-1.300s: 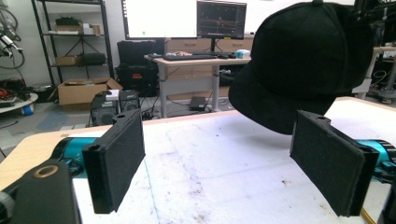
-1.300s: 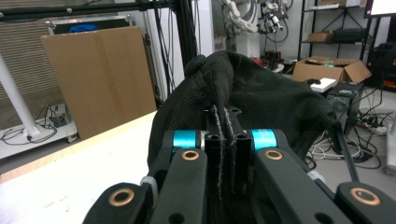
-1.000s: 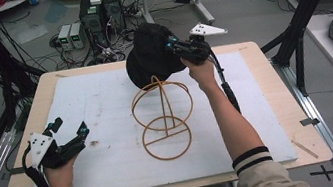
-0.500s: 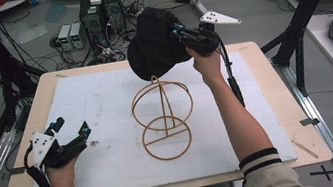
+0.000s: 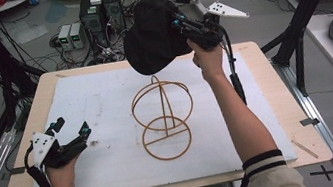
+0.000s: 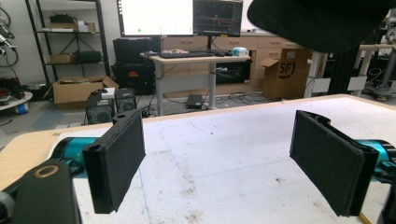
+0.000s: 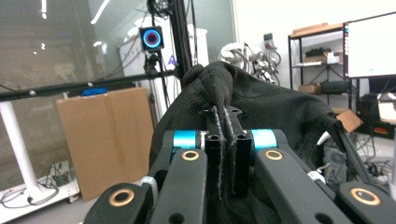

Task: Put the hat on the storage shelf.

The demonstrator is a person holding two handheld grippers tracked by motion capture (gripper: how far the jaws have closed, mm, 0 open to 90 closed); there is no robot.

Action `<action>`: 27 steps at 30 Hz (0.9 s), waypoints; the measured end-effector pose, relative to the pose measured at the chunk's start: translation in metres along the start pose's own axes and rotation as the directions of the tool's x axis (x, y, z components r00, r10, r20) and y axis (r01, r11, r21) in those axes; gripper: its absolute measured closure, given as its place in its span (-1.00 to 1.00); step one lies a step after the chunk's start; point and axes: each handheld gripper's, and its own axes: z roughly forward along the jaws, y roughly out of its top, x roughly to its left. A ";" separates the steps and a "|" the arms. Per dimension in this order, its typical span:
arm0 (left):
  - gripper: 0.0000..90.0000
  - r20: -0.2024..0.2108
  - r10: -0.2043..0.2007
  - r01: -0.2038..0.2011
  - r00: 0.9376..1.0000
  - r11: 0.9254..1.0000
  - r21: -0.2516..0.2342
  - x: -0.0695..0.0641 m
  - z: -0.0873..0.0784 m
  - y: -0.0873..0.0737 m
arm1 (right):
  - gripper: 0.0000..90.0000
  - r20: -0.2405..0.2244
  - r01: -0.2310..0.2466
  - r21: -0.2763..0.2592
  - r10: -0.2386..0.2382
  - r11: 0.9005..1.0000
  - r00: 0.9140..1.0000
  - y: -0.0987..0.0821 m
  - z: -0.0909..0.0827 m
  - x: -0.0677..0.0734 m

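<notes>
- In the high view we are seeing the right tongs [image 5: 178, 23] lifted above the far edge of the worktop [image 5: 275, 86], with a black hat [image 5: 152, 35] hanging from them over the back of the white mat [image 5: 89, 100].
- In the right gripper view we are looking along the right tongs [image 7: 225, 116], and their jaws are pressing together on a bunched fold of the black hat [image 7: 261, 107]; the high view is too far off to show this pinch.
- The high view is also showing a wire hat stand [image 5: 163, 117] standing upright near the middle of the mat, below and just in front of the hat, well apart from it.
- We are seeing the left tongs [image 5: 70, 134] resting low at the near left of the mat, held by the left hand [image 5: 60, 171].
- In the left gripper view the left tongs [image 6: 217, 156] are spread wide with nothing between the pads, the mat [image 6: 219, 154] lying beneath them and the hat's underside [image 6: 322, 23] showing at the top right.
</notes>
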 end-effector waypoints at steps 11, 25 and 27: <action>-0.60 -0.001 -0.002 0.002 1.000 1.000 0.000 -0.001 0.000 0.000 | 0.96 -0.041 0.004 -0.059 -0.007 0.998 0.999 0.028 -0.008 0.025; -0.60 0.001 0.002 -0.002 1.000 1.000 0.003 -0.002 0.000 -0.001 | 0.96 -0.133 0.011 -0.117 -0.027 0.993 0.991 0.055 -0.025 0.061; -0.60 -0.001 0.000 0.000 1.000 1.000 0.001 -0.002 0.001 -0.001 | 0.96 -0.141 0.010 -0.128 -0.028 0.992 0.990 0.058 -0.027 0.066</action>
